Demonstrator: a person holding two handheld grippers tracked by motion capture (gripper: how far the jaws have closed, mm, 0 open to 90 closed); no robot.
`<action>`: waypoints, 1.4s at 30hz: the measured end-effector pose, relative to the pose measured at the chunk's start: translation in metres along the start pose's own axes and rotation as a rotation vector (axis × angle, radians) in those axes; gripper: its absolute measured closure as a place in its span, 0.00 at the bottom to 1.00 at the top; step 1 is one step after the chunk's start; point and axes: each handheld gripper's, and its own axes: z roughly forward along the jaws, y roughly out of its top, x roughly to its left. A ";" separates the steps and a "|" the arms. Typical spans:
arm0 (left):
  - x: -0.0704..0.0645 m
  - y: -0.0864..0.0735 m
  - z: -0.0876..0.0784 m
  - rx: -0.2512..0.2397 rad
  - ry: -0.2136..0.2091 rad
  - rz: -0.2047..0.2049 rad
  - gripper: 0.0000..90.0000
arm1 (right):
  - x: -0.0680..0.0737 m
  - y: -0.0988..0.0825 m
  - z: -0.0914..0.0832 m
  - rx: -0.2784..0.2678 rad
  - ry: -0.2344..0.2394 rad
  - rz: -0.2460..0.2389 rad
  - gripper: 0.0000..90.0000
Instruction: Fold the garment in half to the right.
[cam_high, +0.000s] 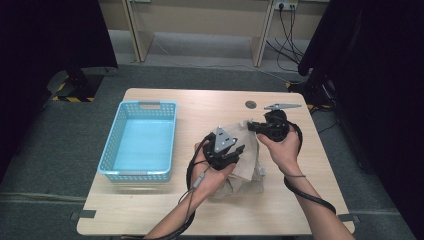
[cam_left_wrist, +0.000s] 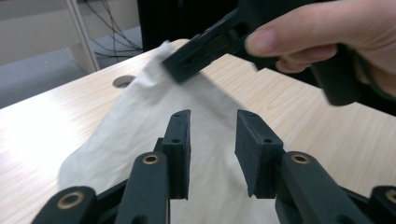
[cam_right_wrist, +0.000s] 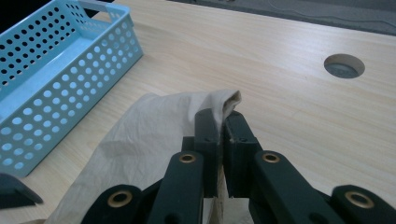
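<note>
A crumpled beige cloth (cam_high: 248, 172) lies on the wooden table (cam_high: 165, 200), right of centre. My right gripper (cam_high: 252, 126) is shut on a folded edge of the cloth (cam_right_wrist: 144, 135) and holds that edge a little above the tabletop; in the right gripper view the fold sticks out past the pinched jaws (cam_right_wrist: 221, 130). My left gripper (cam_high: 239, 151) hovers over the middle of the cloth (cam_left_wrist: 140, 121). Its jaws (cam_left_wrist: 212, 140) stand apart and nothing is pressed between them. The right gripper (cam_left_wrist: 182, 65) and the hand holding it appear just ahead in the left gripper view.
A light blue perforated basket (cam_high: 111, 145) with nothing in it stands on the left side of the table (cam_right_wrist: 60, 65). A round cable hole (cam_high: 250, 104) sits near the far edge. Black curtains flank the table, and desk legs and cables stand behind it.
</note>
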 end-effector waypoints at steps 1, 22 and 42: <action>0.003 -0.003 -0.001 0.006 0.002 -0.005 0.73 | -0.001 -0.001 0.001 0.001 -0.001 0.006 0.95; 0.005 -0.043 0.002 0.139 -0.063 0.008 0.71 | -0.025 -0.029 0.032 0.078 -0.066 0.056 0.95; -0.017 -0.062 0.005 0.217 -0.133 0.042 0.70 | -0.031 -0.049 0.055 0.153 -0.086 0.071 0.94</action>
